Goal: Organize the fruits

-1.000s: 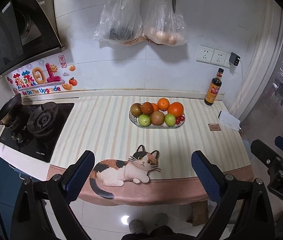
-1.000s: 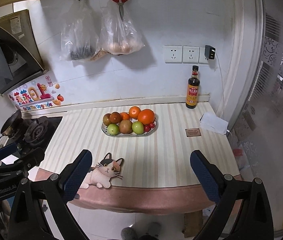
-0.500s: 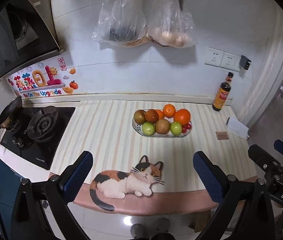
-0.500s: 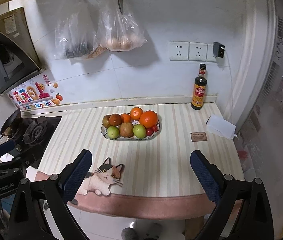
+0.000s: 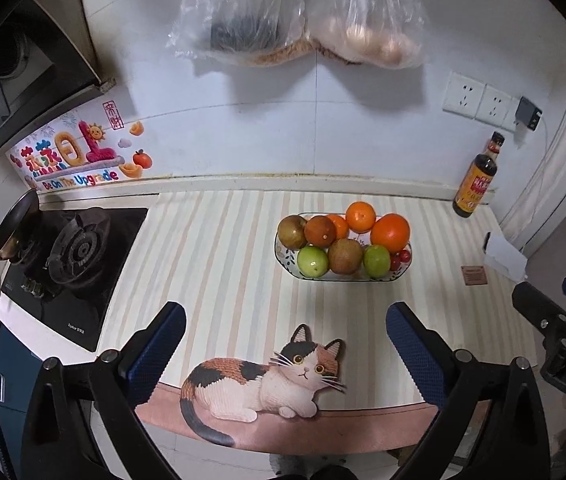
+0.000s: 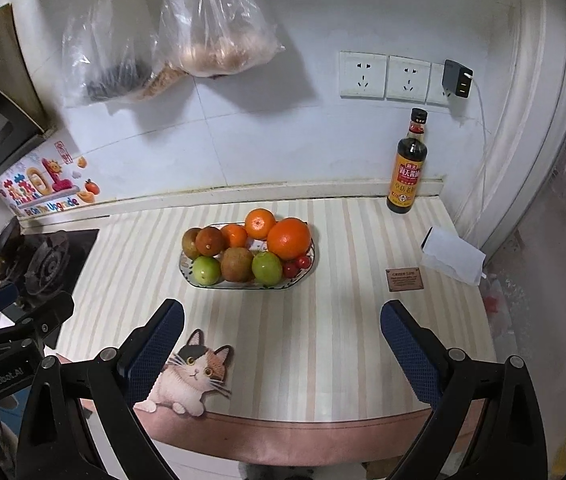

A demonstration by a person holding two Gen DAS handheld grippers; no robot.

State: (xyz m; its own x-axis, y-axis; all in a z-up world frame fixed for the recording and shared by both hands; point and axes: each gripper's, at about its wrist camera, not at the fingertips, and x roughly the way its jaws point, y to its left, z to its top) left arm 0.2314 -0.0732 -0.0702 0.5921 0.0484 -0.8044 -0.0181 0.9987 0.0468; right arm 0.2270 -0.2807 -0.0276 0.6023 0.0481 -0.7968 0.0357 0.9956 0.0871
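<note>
While fruit plate [image 6: 310, 265] sits untouched, wall sticker [image 5: 79, 178] reads "Be On The Upgrade".

The left claw [image 5: 286, 350] is spread wide, its two blue-padded fingers [image 5: 158, 352] far apart with nothing between them. Each finger sits on a black linkage arm that runs down to the bottom corners of the left wrist view. The claw hangs in the air, apart from any surface, pointing forward and angled slightly downward.

The right claw [image 6: 282, 348] stands the same way: jaws fully apart, blue pads [image 6: 411, 354] facing each other across an empty gap, black linkages below. The two claws are held side by side, each visible at the edge of the other's view.
</note>
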